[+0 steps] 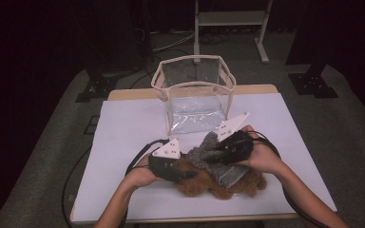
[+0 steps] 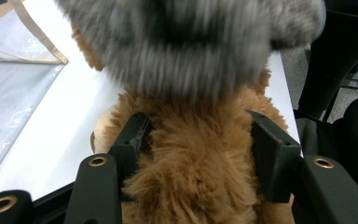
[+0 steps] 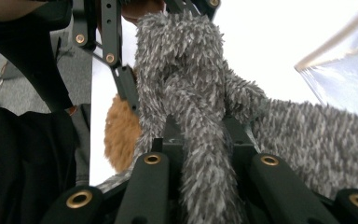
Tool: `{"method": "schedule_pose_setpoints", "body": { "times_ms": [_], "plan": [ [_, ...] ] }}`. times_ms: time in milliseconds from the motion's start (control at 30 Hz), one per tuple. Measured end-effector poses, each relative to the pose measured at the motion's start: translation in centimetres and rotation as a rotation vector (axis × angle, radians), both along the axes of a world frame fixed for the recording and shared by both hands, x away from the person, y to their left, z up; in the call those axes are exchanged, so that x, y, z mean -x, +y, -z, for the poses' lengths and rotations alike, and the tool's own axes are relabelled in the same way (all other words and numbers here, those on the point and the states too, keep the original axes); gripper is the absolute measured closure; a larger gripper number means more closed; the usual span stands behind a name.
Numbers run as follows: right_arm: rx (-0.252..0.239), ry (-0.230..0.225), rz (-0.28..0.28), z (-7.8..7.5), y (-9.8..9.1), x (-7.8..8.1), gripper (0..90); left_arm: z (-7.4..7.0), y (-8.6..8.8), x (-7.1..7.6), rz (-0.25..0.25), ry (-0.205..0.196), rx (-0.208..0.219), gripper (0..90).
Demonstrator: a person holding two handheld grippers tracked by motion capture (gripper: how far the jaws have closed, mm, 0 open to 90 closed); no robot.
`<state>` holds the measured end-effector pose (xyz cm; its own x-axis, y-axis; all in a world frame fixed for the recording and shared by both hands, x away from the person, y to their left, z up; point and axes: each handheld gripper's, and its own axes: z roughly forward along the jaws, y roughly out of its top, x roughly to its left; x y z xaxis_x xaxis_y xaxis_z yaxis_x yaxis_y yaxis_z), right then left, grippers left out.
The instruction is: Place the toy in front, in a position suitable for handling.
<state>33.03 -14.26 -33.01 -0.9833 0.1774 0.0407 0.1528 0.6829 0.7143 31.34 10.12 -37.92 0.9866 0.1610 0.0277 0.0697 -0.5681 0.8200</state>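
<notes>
We hold the left gripper (image 1: pixel 178 173) at the near-left part of the white bench (image 1: pixel 123 133), its fingers (image 2: pixel 133 140) clamped on either side of a brown plush toy (image 1: pixel 218 185). In the left gripper view the two black fingers press into the brown fur, one on each flank, with the fur bulging between them. The brown plush toy lies on the bench near its front edge, between our two hands.

We hold the right gripper (image 1: pixel 218 153) just right of the left one, tilted across the toy. Its fingers (image 3: pixel 235 133) are drawn together on a fold of a grey fuzzy cloth (image 1: pixel 209 149). In the right gripper view a strip of the grey pile runs down between the two fingers and is pinched there. The cloth is draped over the top of the brown plush toy and touches it; one end hangs toward the near-right side of the toy.

A clear plastic bag with beige trim (image 1: pixel 195 95) stands upright and open-topped behind both grippers, near the far edge of the bench.

We see no brand, label or writing that can be read on any item.
</notes>
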Motion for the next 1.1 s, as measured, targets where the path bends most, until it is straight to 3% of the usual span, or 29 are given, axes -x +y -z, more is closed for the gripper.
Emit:
{"method": "schedule_pose_setpoints", "body": {
  "times_ms": [67,167,200,367,467,600,733,800,967,1033,1067,1100],
  "plan": [
    [0.045,0.007,-0.01,1.1,0.6,-0.3,74.7,0.2,0.2,0.0,-0.01,0.003,0.002,43.3],
    [0.06,0.007,0.002,1.7,-0.1,-0.5,75.1,0.2,0.5,-0.1,-0.019,0.0,0.022,41.6],
    [0.042,0.036,0.015,2.3,-1.2,-0.8,75.6,0.2,0.8,-0.1,-0.02,-0.006,0.037,39.5],
    [0.014,0.053,0.034,3.0,-2.6,-0.9,75.9,0.2,1.8,0.0,-0.036,-0.017,0.044,30.6],
    [0.009,0.046,0.031,3.1,-2.9,-1.0,75.9,1.1,2.7,-0.2,-0.065,0.013,0.058,25.8],
    [0.007,0.051,0.036,3.1,-3.2,-1.1,76.0,3.0,2.8,-0.6,-0.04,0.084,0.089,17.8],
    [0.0,0.06,0.05,3.3,-3.7,-1.2,76.2,3.8,2.5,-0.5,-0.03,0.082,0.091,9.1],
    [-0.002,0.062,0.051,3.3,-3.9,-1.2,76.2,4.1,2.2,-0.6,-0.037,0.094,0.092,9.0],
    [0.002,0.06,0.05,3.3,-4.0,-1.0,76.1,5.0,1.5,-1.3,-0.044,0.168,0.104,5.6],
    [0.004,0.062,0.05,3.3,-4.0,-0.9,76.1,5.1,1.3,-1.3,-0.041,0.171,0.114,7.1],
    [0.0,0.07,0.051,3.4,-4.0,-0.9,76.1,4.9,1.3,-1.3,-0.044,0.165,0.123,19.2],
    [-0.005,0.073,0.053,3.4,-4.0,-0.9,76.1,4.8,1.4,-1.2,-0.048,0.163,0.137,24.8]
  ]
}}
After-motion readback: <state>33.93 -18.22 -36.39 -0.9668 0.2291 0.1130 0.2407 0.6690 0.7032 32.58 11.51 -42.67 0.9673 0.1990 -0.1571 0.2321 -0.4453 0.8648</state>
